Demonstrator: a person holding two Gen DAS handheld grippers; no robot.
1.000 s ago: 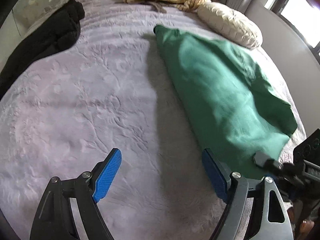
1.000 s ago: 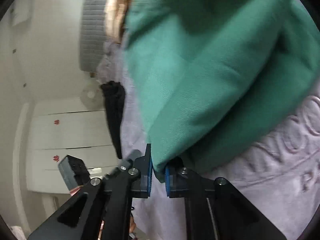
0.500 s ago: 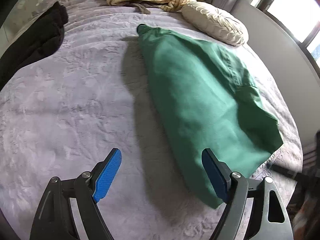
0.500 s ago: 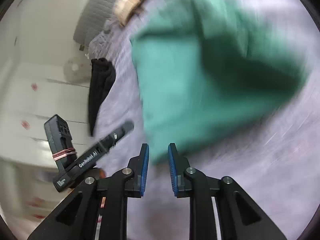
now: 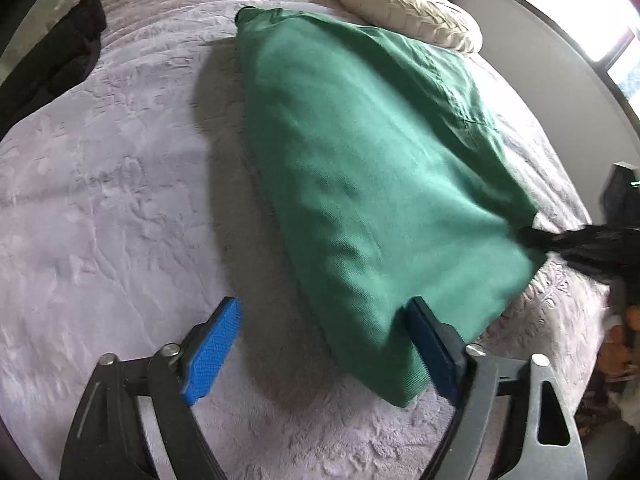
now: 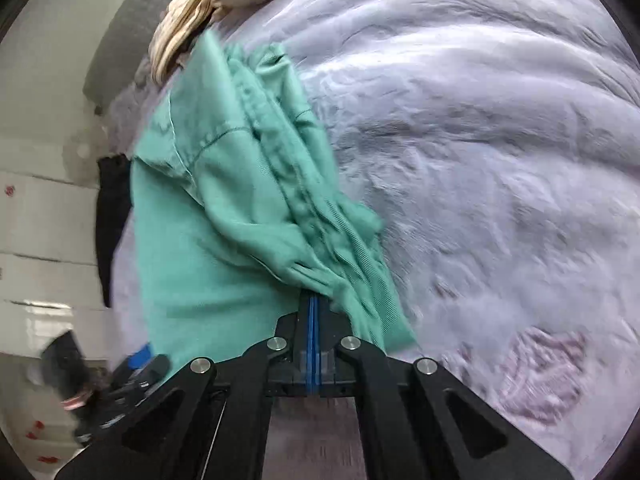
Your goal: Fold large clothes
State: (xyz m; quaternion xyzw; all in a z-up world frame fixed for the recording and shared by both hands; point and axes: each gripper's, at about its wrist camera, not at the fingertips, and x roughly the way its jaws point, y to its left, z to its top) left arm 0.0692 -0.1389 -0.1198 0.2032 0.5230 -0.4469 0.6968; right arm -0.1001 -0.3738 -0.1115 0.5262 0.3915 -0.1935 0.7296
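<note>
Green garment point(image 5: 360, 184) pinched in clenched right gripper point(image 6: 314, 308), corner between spread left gripper point(image 5: 324, 340) fingers.

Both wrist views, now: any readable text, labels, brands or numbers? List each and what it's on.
No readable text in either view.
Red marks on the white cabinet doors: too small and blurred to read.
Left tool's handle, seen from the right wrist view: motion-blurred, no print legible.
Green garment, lilac bedspread, cream pillow, black clothing: no print or label visible.
Left tool and right tool: no markings visible.
</note>
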